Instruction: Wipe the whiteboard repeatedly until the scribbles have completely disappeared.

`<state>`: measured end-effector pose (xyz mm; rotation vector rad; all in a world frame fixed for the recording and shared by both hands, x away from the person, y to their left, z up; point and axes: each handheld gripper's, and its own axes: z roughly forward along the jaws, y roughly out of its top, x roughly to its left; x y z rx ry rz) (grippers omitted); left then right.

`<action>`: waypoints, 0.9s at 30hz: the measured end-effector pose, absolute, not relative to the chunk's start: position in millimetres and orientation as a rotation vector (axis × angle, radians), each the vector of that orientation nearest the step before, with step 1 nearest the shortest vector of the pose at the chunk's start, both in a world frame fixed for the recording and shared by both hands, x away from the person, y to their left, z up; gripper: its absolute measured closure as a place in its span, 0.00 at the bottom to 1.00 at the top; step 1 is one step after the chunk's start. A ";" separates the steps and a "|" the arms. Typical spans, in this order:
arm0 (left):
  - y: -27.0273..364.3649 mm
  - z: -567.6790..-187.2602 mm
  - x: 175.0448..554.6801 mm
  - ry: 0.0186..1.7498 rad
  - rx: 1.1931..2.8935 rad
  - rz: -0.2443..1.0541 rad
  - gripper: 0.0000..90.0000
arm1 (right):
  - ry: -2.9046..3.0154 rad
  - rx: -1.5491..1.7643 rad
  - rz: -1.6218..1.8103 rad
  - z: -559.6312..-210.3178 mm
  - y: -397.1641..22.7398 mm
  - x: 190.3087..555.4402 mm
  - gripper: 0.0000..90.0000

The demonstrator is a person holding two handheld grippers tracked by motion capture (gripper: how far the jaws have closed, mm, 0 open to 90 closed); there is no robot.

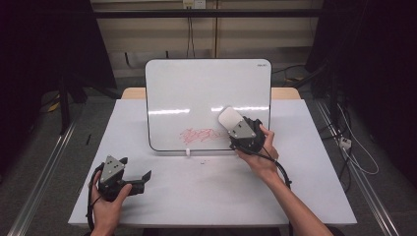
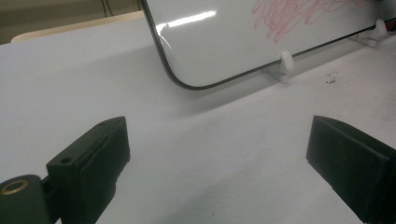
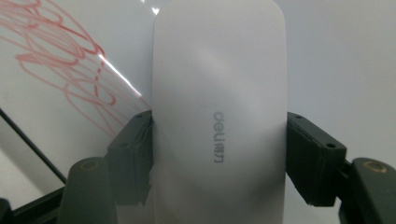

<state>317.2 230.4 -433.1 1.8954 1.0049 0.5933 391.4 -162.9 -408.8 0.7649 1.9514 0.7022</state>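
Two grippers work over a white table (image 1: 206, 196) that takes up most of the near and middle scene, with dark floor and cabling on either side. Propped on the far half of the table stands a whiteboard (image 1: 196, 88), tilted back on small white feet (image 1: 188, 153), its dark-edged face shiny with reflected light strips. A red scribble (image 1: 199, 134) sits low on the board, slightly right of its middle; the left gripper view shows the same scribble (image 2: 294, 14) beyond the board's rounded lower corner.

The right gripper (image 1: 235, 129), held in a hand reaching in from the near right, is at the board's lower right part, just right of the scribble. Its jaws are clamped on a white eraser (image 1: 230, 118), one on each long side. In the right gripper view the eraser (image 3: 219, 107) stands up between the black fingers (image 3: 133, 154), which press on its flanks, a grey brand name printed on its back, and the red scribble (image 3: 65, 65) lies just left of it on the board. Whether its pad touches the board I cannot tell.

The left gripper (image 1: 140, 181) rests low at the near left of the table, well apart from the board, with its fingers (image 2: 93, 158) spread wide and only bare tabletop between them.

A few small dark specks (image 1: 202, 161) lie on the table just in front of the board.
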 end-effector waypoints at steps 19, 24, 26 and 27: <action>231.2 -433.5 317.1 1.015 1.887 0.594 0.07 | 1.955 0.847 0.734 -402.4 -190.3 398.6 0.35; 230.0 -433.6 317.8 1.005 1.898 0.586 0.07 | 1.923 0.904 0.759 -399.1 -205.5 400.5 0.35; 228.7 -433.4 317.4 1.006 1.896 0.591 0.07 | 1.911 0.904 0.756 -400.5 -204.4 399.4 0.35; 228.6 -433.4 317.3 1.003 1.898 0.591 0.07 | 1.904 0.906 0.754 -401.1 -203.3 398.6 0.35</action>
